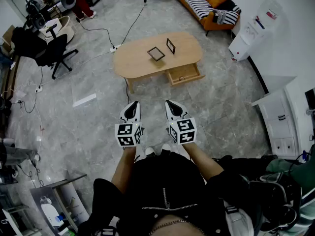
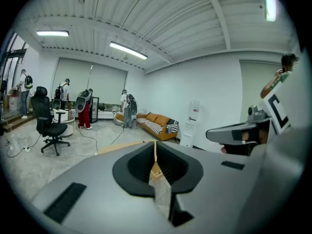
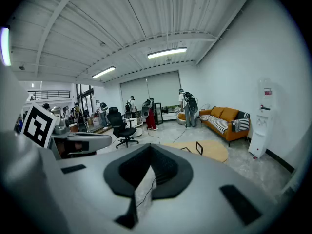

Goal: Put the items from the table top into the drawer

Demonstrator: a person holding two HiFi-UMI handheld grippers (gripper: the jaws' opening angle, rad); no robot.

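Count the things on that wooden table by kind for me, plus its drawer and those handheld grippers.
Picture frames: 2 (lying frame, standing frame)
Open drawer: 1
Grippers: 2 (left gripper, right gripper)
Total: 5

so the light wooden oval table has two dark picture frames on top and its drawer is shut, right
Not quite: the drawer is not shut. The head view shows the wooden drawer pulled open at the front of the light wooden oval table. The two dark picture frames do sit on top, one lying flat and the other upright.
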